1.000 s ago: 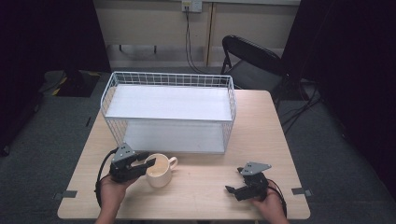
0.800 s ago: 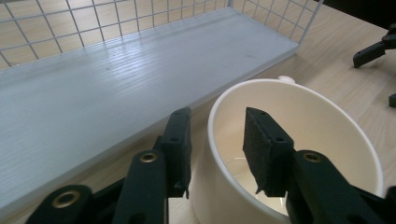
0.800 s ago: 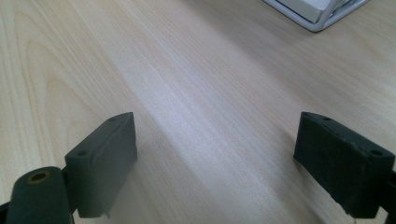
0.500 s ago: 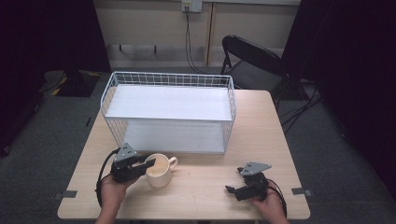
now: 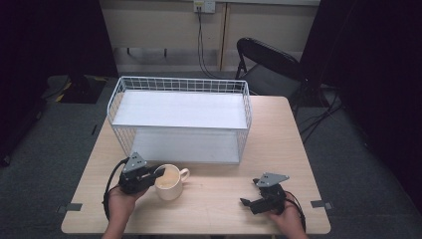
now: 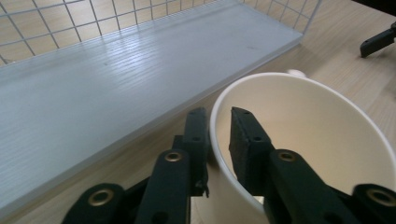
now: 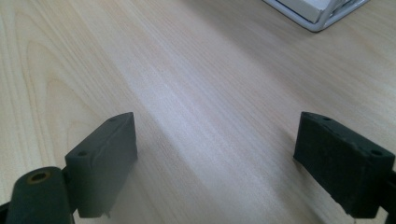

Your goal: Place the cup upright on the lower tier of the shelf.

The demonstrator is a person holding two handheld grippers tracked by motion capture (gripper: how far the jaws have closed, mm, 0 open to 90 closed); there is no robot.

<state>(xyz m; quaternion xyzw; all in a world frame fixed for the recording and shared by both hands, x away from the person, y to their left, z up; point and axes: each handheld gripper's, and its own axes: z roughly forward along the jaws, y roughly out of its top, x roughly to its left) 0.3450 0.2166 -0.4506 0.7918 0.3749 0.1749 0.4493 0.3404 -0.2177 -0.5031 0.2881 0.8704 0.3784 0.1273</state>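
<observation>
Mug [image 5: 170, 182]: cream, upright on the table [image 5: 219, 209], just in front of the wire basket [image 5: 180, 117]; handle turned toward the basket's right end.
Left hand-held gripper [image 6: 218, 135]: jaws have just been closing; now clamped on the mug's rim (one jaw inside the wall, one outside).
Right hand-held gripper [image 7: 215, 158]: jaws spread wide, nothing between them, low over bare table, well apart from the mug.

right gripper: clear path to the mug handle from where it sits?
Probably yes. The right gripper rests open on bare table, and the mug has its handle turned toward that side, with nothing between them. The left gripper is clamped on the opposite rim, out of the way.
</observation>
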